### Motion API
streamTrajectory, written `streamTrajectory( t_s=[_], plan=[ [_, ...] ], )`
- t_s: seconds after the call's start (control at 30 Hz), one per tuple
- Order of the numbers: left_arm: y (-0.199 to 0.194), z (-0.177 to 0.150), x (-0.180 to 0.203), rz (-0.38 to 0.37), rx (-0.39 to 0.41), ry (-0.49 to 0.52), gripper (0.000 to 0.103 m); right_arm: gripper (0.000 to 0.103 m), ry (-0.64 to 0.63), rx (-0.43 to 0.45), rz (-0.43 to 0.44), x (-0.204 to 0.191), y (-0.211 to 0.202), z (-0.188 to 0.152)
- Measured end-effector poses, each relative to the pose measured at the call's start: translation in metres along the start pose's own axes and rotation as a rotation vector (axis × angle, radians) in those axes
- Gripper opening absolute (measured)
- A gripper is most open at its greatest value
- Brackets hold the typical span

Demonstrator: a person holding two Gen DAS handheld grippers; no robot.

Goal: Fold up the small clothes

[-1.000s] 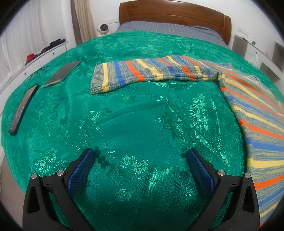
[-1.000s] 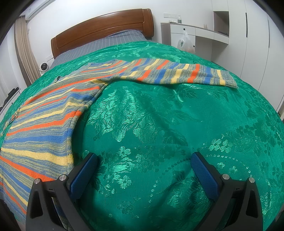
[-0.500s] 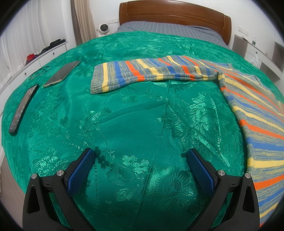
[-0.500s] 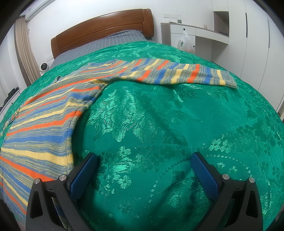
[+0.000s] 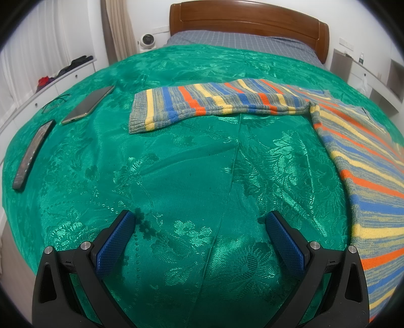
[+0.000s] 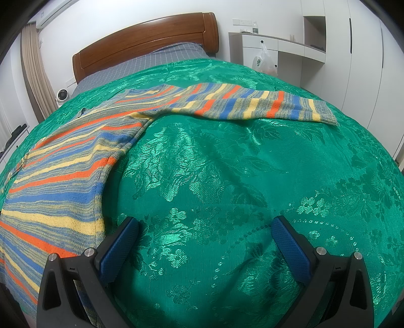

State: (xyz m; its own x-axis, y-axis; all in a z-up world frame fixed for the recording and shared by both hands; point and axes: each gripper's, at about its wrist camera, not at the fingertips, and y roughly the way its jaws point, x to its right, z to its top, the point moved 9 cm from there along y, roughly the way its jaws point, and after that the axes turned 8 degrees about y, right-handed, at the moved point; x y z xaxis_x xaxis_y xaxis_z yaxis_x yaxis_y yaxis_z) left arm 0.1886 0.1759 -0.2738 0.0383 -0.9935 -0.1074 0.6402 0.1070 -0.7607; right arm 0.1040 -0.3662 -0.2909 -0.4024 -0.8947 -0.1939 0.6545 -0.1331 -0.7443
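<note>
A striped knitted sweater in blue, orange, yellow and grey lies flat on the green bedspread. In the left wrist view its body is at the right and one sleeve stretches left across the bed. In the right wrist view the body is at the left and the other sleeve stretches right. My left gripper is open and empty above bare bedspread, well short of the sleeve. My right gripper is open and empty, its left finger beside the sweater's side edge.
The green bedspread covers a bed with a wooden headboard. Two phones lie at the bed's left edge. White drawers stand at the left, white cupboards with a hanging plastic bag at the right.
</note>
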Motion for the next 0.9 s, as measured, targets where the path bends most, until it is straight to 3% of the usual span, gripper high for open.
streamTrajectory(
  t_s=[0.73, 0.83, 0.9],
  plan=[
    [-0.001, 0.000, 0.000, -0.002, 0.000, -0.002, 0.103, 0.103, -0.002, -0.018, -0.006, 0.000, -0.005, -0.001],
    [-0.001, 0.000, -0.001, -0.009, 0.000, -0.008, 0.103, 0.102, 0.018, -0.062, 0.029, 0.002, -0.013, 0.004],
    [-0.001, 0.000, 0.000, -0.008, 0.000, -0.006, 0.103, 0.102, 0.050, -0.063, 0.100, 0.009, -0.023, 0.021]
  ],
)
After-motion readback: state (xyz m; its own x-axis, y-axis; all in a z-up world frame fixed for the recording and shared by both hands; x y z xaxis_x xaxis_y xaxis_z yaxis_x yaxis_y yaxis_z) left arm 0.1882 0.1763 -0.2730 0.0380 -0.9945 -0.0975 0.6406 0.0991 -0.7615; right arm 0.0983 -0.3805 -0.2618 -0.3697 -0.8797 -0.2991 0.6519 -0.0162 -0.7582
